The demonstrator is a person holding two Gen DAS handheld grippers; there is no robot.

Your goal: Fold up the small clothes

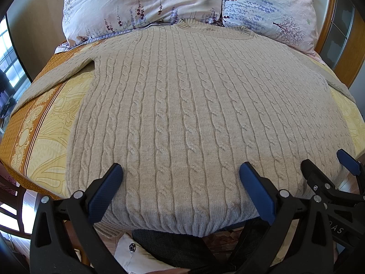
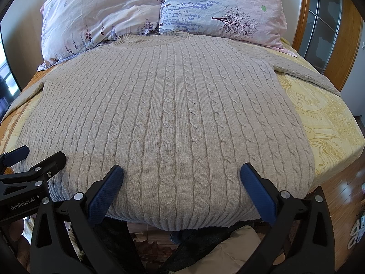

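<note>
i saw the beige cable-knit sweater (image 1: 182,114) lying flat on the yellow patterned bed (image 1: 52,141). my left tongs (image 1: 181,175) and right tongs (image 2: 182,175) hung wide open over its hem, holding nothing.

Beige cable-knit sweater (image 1: 182,114) with ribbed collar and hem. Yellow bedspread (image 2: 319,118) with ornate scrollwork and an orange-brown patterned border. Pale pink pillows (image 1: 141,6) printed with purple flowers and trees. Black grippers with blue textured pads (image 2: 102,196).
</note>
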